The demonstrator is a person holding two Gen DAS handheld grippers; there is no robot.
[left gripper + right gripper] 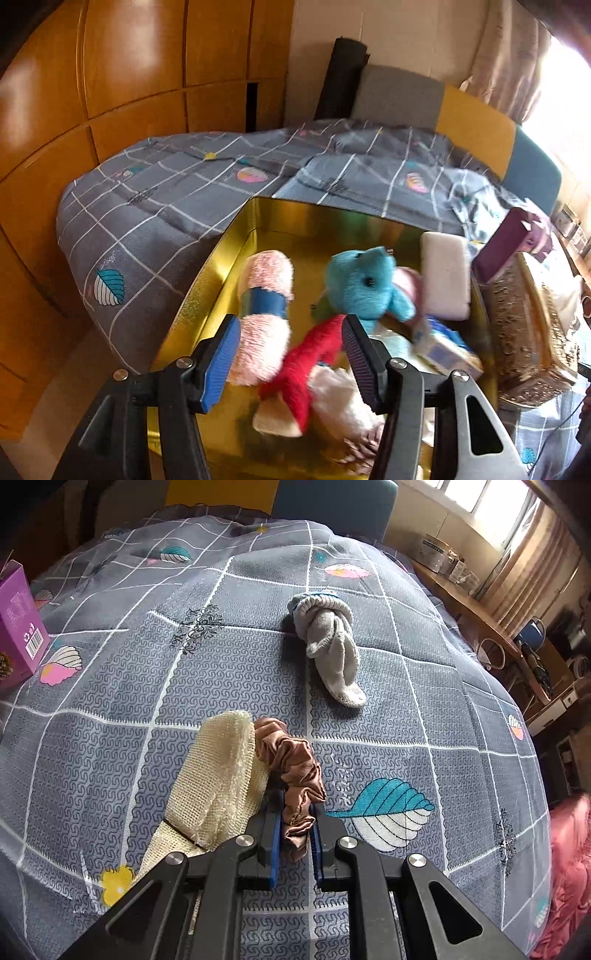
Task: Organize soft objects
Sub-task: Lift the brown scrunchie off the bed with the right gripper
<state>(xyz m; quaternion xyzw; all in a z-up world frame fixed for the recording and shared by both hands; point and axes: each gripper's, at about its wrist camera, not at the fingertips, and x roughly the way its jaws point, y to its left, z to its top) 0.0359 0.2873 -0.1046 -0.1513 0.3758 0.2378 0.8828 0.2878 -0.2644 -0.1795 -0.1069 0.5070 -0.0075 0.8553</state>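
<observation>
- Gripping brown scrunchie point(295, 775), right gripper point(295, 834) clamped on it, on the bed point(406, 701).
- Left gripper point(291, 354) wide, nothing held, over gold box point(221, 266) of plush toys.

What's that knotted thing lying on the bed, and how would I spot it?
Look at the grey checked bedspread in the right wrist view. Beyond the brown scrunchie pinched in the right gripper lies a grey sock bundle, apart from everything else. Unlike the shiny scrunchie and the cream mesh cloth, it is dull knit tied in a knot.
</observation>
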